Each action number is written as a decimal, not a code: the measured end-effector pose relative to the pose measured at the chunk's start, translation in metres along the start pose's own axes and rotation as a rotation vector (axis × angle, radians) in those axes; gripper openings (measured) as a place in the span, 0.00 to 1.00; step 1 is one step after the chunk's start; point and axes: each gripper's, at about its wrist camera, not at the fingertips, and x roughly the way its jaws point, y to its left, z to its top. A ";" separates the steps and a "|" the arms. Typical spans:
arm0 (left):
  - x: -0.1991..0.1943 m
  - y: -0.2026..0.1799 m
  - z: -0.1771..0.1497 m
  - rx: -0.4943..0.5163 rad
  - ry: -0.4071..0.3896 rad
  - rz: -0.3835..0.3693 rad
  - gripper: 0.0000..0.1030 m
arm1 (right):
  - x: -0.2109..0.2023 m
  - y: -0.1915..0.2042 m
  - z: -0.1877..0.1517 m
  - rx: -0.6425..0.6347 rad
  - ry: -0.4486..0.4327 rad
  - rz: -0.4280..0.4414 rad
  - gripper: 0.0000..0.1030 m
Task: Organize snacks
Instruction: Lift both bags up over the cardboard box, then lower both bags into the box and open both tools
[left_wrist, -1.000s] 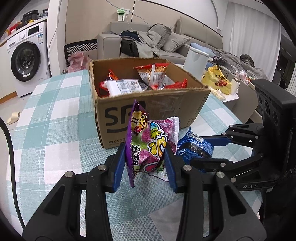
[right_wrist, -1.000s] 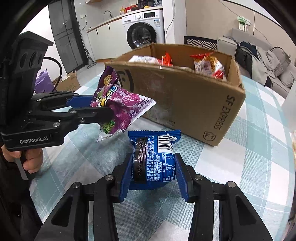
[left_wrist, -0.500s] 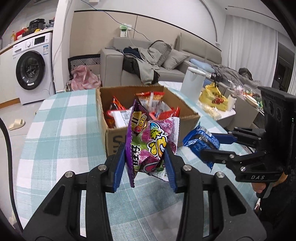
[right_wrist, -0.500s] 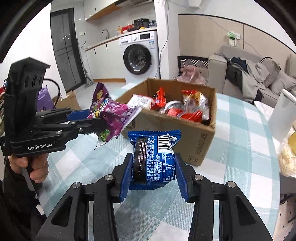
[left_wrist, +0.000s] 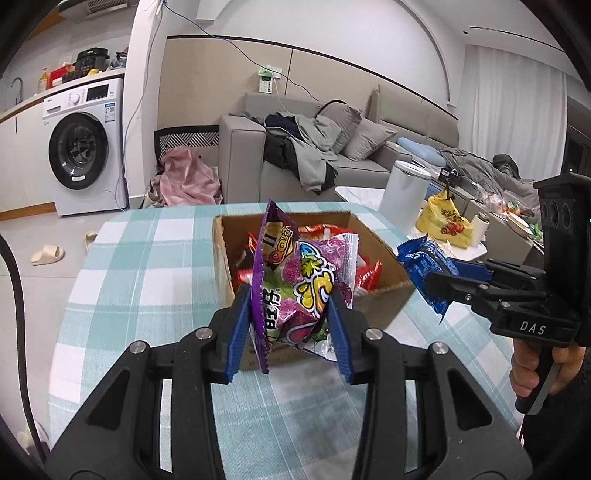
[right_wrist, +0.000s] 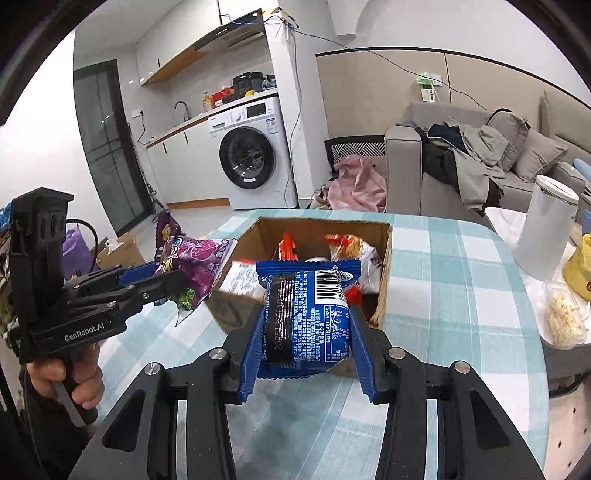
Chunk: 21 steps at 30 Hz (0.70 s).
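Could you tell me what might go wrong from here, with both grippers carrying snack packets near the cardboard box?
The left gripper pinches only the lower part of the purple packet, so the slick bag may slip or flop. The right gripper brings the blue packet to the same cardboard box, so the two tools could collide over it. The box already holds snacks, so new packets may snag or sit proud.

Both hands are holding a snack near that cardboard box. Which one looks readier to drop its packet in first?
Probably the left: its gripper holds the purple packet squarely before the box, while the right's blue packet sits beside a corner.
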 end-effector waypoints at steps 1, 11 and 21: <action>0.001 0.000 0.003 -0.003 -0.002 0.002 0.36 | 0.003 -0.001 0.004 0.008 -0.001 0.002 0.43; 0.026 0.007 0.026 -0.019 -0.005 0.044 0.36 | 0.029 -0.007 0.025 0.045 0.015 -0.007 0.43; 0.064 0.008 0.034 -0.010 0.008 0.076 0.36 | 0.060 -0.018 0.038 0.075 0.041 -0.017 0.43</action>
